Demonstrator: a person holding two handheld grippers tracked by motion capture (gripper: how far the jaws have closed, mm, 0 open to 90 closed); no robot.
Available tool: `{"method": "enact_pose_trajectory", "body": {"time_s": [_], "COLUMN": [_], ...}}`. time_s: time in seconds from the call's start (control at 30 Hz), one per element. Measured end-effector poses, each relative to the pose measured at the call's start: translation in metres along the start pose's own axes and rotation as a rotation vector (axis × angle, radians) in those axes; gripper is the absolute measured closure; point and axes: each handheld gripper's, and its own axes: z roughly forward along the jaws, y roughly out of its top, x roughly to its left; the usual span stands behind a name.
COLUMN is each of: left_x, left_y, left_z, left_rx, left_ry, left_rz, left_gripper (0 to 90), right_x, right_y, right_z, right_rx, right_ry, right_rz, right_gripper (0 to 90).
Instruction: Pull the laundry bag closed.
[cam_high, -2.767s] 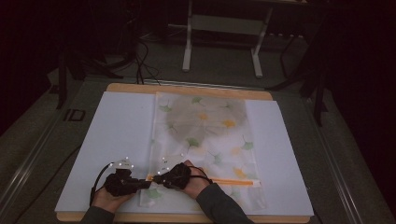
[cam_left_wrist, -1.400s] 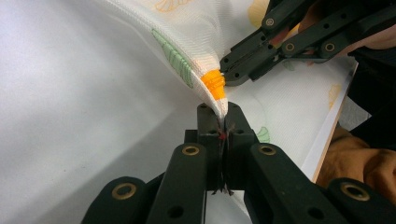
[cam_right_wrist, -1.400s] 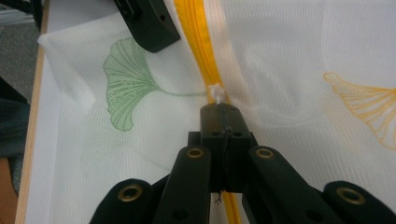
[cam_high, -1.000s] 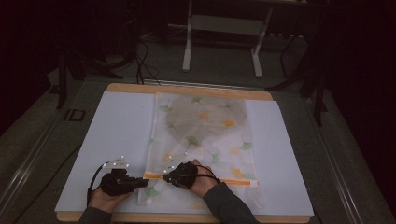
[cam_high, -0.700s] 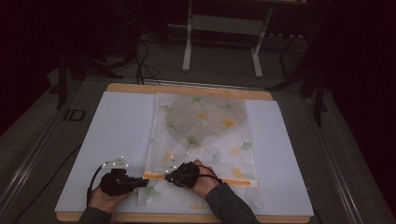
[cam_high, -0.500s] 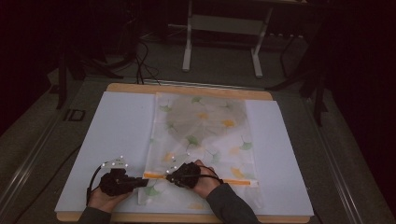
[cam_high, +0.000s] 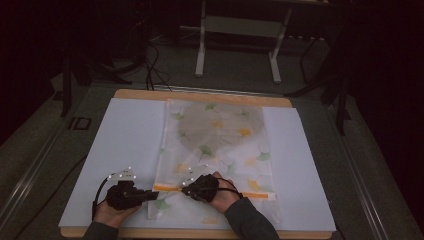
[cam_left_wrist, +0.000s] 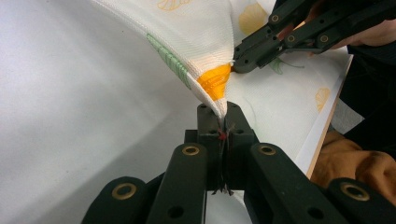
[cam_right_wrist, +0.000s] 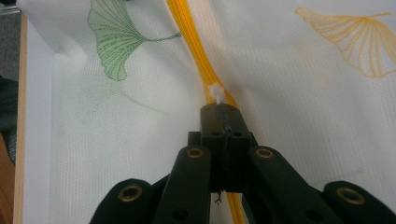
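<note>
A white mesh bag (cam_high: 220, 145) printed with green and orange ginkgo leaves lies flat on the white sheet, its orange zipper (cam_high: 250, 194) running across the near end. My left gripper (cam_high: 151, 194) is shut on the bag's left edge by the zipper's end, lifting the mesh (cam_left_wrist: 205, 42) into a tent above its tips (cam_left_wrist: 223, 111). My right gripper (cam_high: 186, 189) points left along the zipper (cam_right_wrist: 187, 32) and is shut on the small white zipper pull (cam_right_wrist: 215, 93), right at its tips (cam_right_wrist: 223, 111). The right gripper (cam_left_wrist: 240, 58) also shows beyond the orange zipper end (cam_left_wrist: 215, 81).
The white sheet (cam_high: 125, 145) covers a wooden table whose edge (cam_high: 200, 233) runs along the front. A metal stand (cam_high: 237, 45) and cables (cam_high: 150, 60) are on the dark floor behind. An orange sleeve (cam_left_wrist: 355, 163) sits at the table's near edge.
My right gripper has crept a little to the right along the zipper. The left gripper has kept its hold at the bag's left edge, almost still.
</note>
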Motion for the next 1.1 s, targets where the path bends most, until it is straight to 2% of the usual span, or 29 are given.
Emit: {"method": "enact_pose_trajectory", "body": {"time_s": [1.1], "left_x": [0.000], "left_y": [0.000], "left_z": [-0.002], "left_rx": [-0.012], "left_ry": [-0.002], "left_rz": [-0.005], "left_gripper": [88.2], "right_x": [-0.005], "right_y": [-0.015], "right_z": [-0.012], "right_rx": [0.005], "right_ry": [-0.023], "right_rz": [0.029], "right_gripper": [90.0]}}
